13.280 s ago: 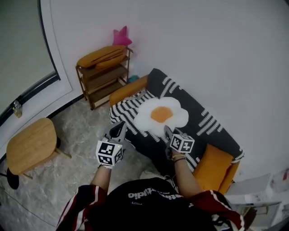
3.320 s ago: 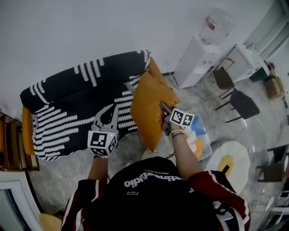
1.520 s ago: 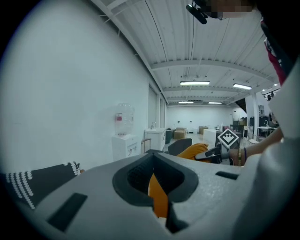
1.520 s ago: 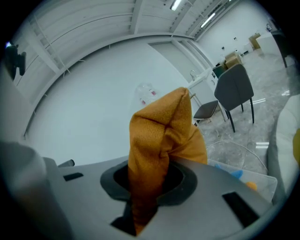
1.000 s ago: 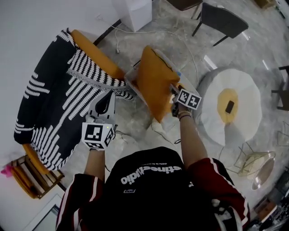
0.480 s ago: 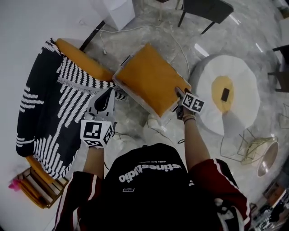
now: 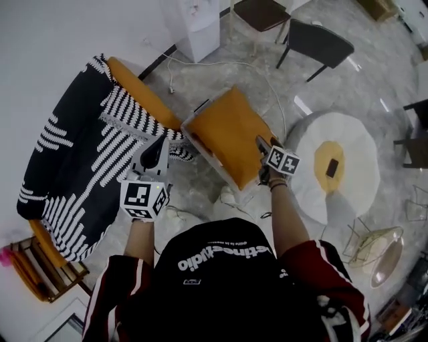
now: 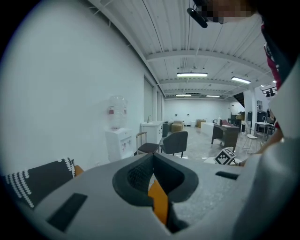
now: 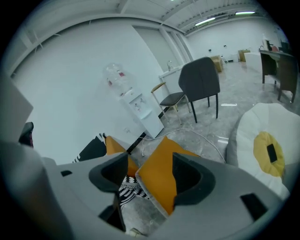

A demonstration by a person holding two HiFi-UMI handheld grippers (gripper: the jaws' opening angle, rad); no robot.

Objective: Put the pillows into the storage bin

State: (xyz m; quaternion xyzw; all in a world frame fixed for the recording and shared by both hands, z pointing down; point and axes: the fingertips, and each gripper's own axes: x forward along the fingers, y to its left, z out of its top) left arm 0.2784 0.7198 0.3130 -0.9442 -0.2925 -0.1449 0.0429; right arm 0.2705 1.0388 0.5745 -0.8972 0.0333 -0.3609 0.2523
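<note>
An orange pillow [image 7: 231, 133] lies tilted across the top of a clear storage bin [image 7: 190, 130] on the floor beside the sofa. My right gripper [image 7: 259, 142] is open at the pillow's near right edge; its jaws stand apart with nothing pressed between them. In the right gripper view the pillow [image 9: 159, 180] shows beyond the right gripper [image 9: 150, 161], resting in the bin [image 9: 145, 190]. My left gripper [image 7: 160, 141] hovers over the sofa's edge, left of the bin, shut and empty. A sliver of the pillow [image 8: 159, 206] shows past the left gripper [image 8: 152, 159].
A sofa under a black-and-white blanket [image 7: 80, 147] fills the left. A white fried-egg cushion [image 7: 334, 163] with a small dark thing on it lies on the floor at right. Dark chairs [image 7: 314, 43], a water dispenser [image 7: 194, 20], a floor cable [image 7: 221, 63] and a wire table [image 7: 374, 247] stand around.
The pillow hung upright over the bin a second ago; it now lies across the bin's top. The right gripper stays at its near right edge. The left gripper has barely shifted.
</note>
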